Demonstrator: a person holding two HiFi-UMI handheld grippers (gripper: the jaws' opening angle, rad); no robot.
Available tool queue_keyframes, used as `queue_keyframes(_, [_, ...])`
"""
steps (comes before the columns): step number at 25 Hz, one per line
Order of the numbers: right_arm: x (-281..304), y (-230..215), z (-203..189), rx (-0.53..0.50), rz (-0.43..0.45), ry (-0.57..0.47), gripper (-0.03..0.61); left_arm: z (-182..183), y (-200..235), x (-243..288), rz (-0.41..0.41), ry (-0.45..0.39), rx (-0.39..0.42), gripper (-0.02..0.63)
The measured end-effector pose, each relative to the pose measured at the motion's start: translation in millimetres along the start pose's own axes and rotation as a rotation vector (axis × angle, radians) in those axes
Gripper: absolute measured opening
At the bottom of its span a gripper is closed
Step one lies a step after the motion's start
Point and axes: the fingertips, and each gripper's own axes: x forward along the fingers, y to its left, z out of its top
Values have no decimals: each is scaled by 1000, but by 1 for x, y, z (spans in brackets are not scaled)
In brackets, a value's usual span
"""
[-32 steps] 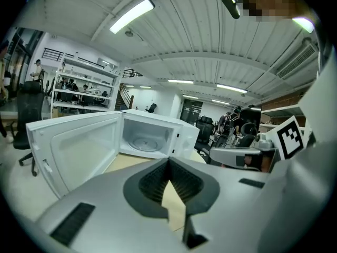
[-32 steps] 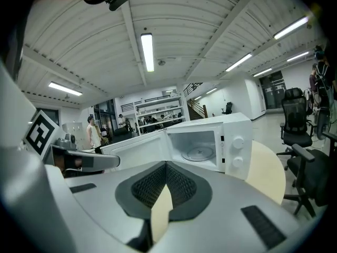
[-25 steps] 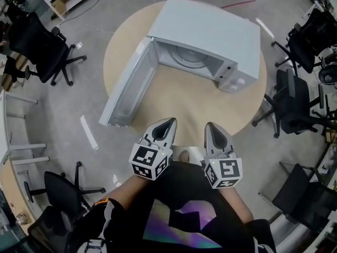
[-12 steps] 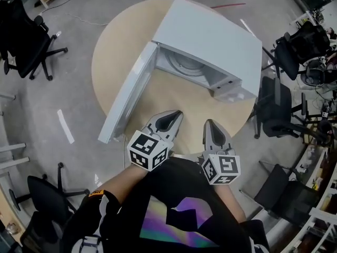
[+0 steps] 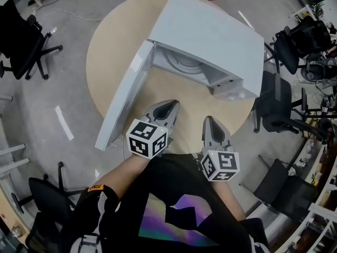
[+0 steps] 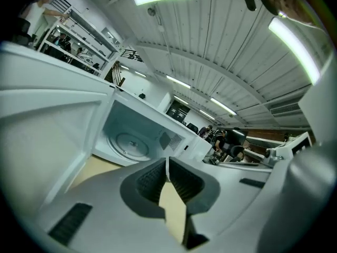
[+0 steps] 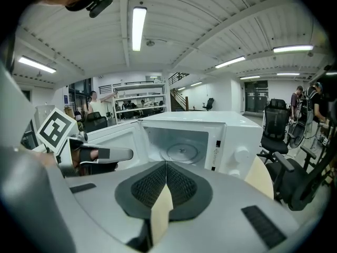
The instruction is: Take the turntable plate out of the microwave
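A white microwave [image 5: 210, 36] stands on a round wooden table [image 5: 110, 36] with its door [image 5: 124, 96] swung wide open to the left. The glass turntable plate [image 5: 181, 62] lies flat inside the cavity, also seen as turntable plate [image 6: 130, 142] and turntable plate [image 7: 181, 152]. My left gripper [image 5: 169, 105] hovers over the table's near edge beside the door, jaws shut and empty. My right gripper [image 5: 210, 121] is level with it on the right, also shut with nothing held. Both point toward the microwave opening, well short of it.
Black office chairs [image 5: 287, 101] stand around the table on the grey floor, right and upper left. The control panel with its knob [image 7: 241, 154] is on the microwave's right side. The open door [image 6: 47, 136] fills the space left of the left gripper.
Both grippers have moved forward over the table's near edge toward the microwave. The left one has rolled a little. The head view has shifted, bringing the microwave closer.
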Motion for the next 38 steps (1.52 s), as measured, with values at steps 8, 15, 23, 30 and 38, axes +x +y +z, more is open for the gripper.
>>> queue_keyframes(8, [52,-36,-10,30,71,48,17,0,39,59,133,40,-92,83])
queue_keyframes(15, [106,-54,-7,40,174,81,18,-5,83,109,226,69,-219,132])
queue_keyframes(23, [146,-53,-12,24,264,113,18,-11,129,155,288,59,-354,147])
queue_keyframes(30, [170,-53,-19,16,292,146,20,-16,149,173,321,56,-393,149])
queue_keyframes(38, [184,-53,-23,38,302,165,20,-18,160,178,321,48,-456,149])
